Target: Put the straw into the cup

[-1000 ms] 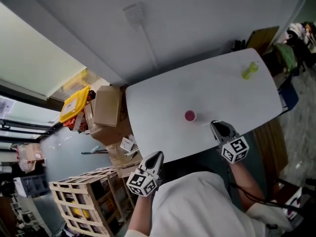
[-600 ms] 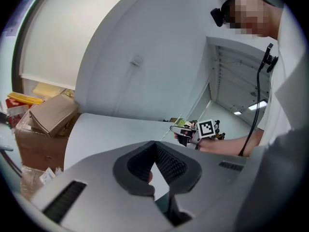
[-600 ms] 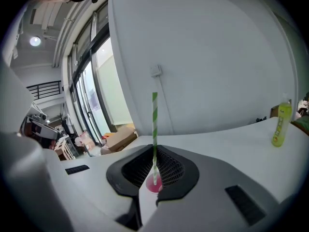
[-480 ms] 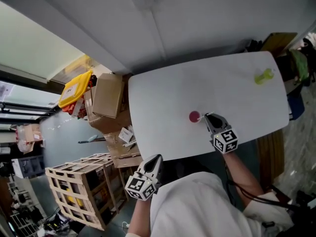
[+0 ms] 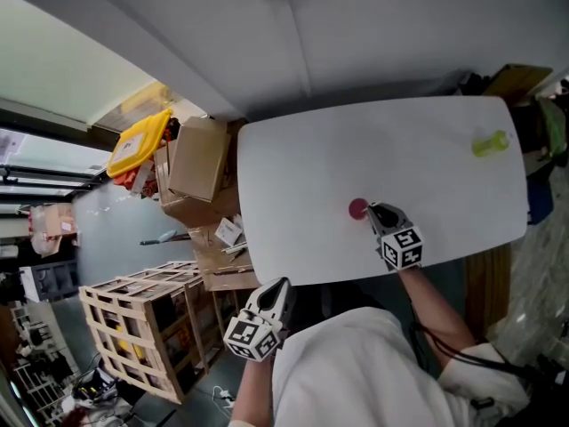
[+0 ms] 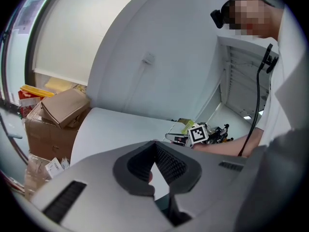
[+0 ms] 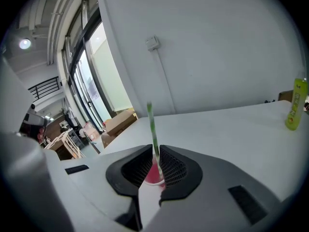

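I see a thin green straw with paler bands (image 7: 151,125) above a small pink cup (image 7: 154,174). The flat tabletop (image 5: 293,176) is plain white, and the plastic bottle (image 7: 295,104) on it is yellow-green. The right gripper (image 7: 155,164) and left gripper (image 6: 155,170) are light grey with black ribbed pads (image 7: 175,170). The marker cube (image 5: 400,247) has black-and-white squares. Off the table I make out a brown cardboard box (image 5: 197,158), a yellow bin (image 5: 138,145) and a pale wooden crate (image 5: 133,327).

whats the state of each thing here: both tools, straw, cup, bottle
right tool: shut on the straw
left tool: shut, empty
straw: near upright, gripped, lower end at the cup; whether inside, cannot tell
cup: upright on the table, open top
bottle: upright, far from the cup
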Tool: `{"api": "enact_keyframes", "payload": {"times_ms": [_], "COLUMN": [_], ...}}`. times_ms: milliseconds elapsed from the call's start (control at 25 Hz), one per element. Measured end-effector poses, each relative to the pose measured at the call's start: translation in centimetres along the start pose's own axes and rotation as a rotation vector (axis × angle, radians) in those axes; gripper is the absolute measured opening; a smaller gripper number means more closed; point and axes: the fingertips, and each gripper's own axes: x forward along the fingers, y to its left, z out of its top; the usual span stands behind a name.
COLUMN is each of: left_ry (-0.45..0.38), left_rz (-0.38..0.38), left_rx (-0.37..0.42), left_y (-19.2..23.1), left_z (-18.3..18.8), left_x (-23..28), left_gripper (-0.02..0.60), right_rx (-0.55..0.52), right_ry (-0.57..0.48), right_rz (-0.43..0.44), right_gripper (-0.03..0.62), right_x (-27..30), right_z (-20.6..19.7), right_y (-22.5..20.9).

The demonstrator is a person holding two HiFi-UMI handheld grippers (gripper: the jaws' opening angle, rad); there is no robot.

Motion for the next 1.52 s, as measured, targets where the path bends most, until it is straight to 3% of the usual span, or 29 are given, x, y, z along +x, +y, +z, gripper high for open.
{"api": "enact_keyframes", "payload": {"times_ms": [800,1280,1520], "left_ry": [-0.051,-0.057,-0.042], "left_rz": [0.0,-0.126,-0.189], "left_rx": [-0.001,0.097,0.152], "left_y": [-0.9,-2.5,-3.0], "left_z": [-1.1,-1.2,-1.8], "left_x": [-1.4,-3.3,-5.3], "left_gripper": [0.002,0.002,0.002], "right_rx": [-0.006,0.061,0.034], "right_ry": [-0.023,-0.132,-0.195], "right_rz": [-0.028,-0.07,-0.111], "right_gripper": [0.051,0.051,0.051], "right_x": [-3.0,-12.0,-17.2], "right_z": [0.6,1.7,2.0], "right_y": [0.1,4.8,8.1]}}
